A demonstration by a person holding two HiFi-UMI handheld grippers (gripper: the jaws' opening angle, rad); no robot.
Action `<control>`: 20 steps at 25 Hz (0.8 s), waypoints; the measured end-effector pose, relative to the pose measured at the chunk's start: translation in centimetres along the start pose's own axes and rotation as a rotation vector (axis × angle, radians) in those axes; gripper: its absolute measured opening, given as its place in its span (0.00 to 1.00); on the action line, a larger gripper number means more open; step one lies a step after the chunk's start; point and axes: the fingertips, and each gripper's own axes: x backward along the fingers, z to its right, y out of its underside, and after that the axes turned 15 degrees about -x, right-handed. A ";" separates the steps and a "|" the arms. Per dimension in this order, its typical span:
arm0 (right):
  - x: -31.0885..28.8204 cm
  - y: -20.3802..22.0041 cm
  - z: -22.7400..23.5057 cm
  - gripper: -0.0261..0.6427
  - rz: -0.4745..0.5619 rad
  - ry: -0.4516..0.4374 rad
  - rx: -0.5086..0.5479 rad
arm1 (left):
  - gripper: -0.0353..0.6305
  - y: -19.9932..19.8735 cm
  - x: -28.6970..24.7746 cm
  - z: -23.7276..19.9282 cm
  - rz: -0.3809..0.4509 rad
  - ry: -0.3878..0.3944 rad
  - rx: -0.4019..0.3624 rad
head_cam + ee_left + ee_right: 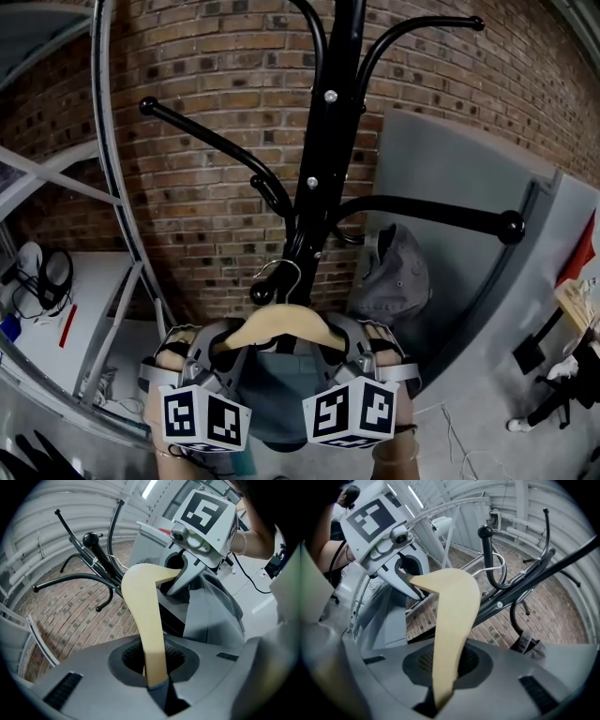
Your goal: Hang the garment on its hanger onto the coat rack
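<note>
Brick wall [216, 141]; hanger [277, 326] near coat rack [322, 141].

No legible text, brand name, number or sign appears in any view. The only printed marks are black-and-white square code patterns. They are on the marker cube [204, 417] of the left hand-held gripper [223, 347] and on the marker cube [352, 411] of the right hand-held gripper [354, 339]. These patterns contain blocks only, with no letters or digits.
</note>
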 end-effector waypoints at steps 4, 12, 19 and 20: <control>-0.6 0.8 -0.2 0.10 -0.017 -0.003 -0.003 | 0.12 0.3 -0.9 0.8 0.003 0.020 0.007; -1.6 1.8 -0.5 0.10 -0.042 -0.012 -0.014 | 0.12 0.8 -1.9 1.6 0.008 0.045 0.020; -1.9 2.0 -0.5 0.10 -0.030 -0.002 -0.033 | 0.12 0.9 -2.2 1.4 0.020 0.015 0.027; -1.9 1.9 -0.5 0.10 -0.026 -0.005 -0.035 | 0.12 1.0 -2.2 1.4 0.019 0.013 0.027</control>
